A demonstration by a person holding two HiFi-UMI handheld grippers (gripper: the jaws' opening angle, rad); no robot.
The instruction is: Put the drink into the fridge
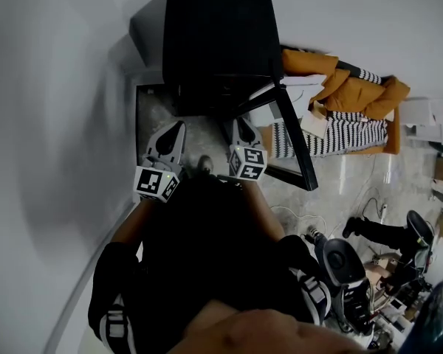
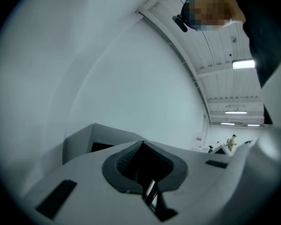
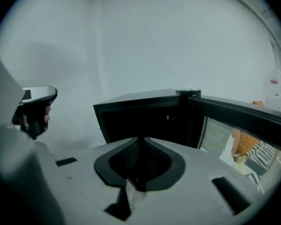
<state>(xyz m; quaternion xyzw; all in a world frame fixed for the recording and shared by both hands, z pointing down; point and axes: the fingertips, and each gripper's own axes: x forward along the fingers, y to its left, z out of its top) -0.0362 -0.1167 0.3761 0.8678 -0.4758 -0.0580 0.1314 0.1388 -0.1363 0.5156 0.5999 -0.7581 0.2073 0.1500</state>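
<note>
Now, from the left: the left gripper [image 1: 176,130] sits low in front of the fridge [image 1: 218,43], and in its own view the jaws are pressed together at the tips with nothing between them. Moving across, the fridge is a black box against the wall, its inside so dark that no shelf or bottle can be made out. Next comes the right gripper [image 1: 241,124], just beside the left one and aimed at the opening. Its jaws meet at the tips too, and it carries nothing. Further right, the door [image 1: 294,135] stands swung wide open. And the drink? It shows in no view: not in either gripper and not on the floor around the fridge. My read is that it may already be inside that dark cavity, though the pictures cannot confirm it. If so, only closing the door is left. If not, the whole fetch is still to do.
</note>
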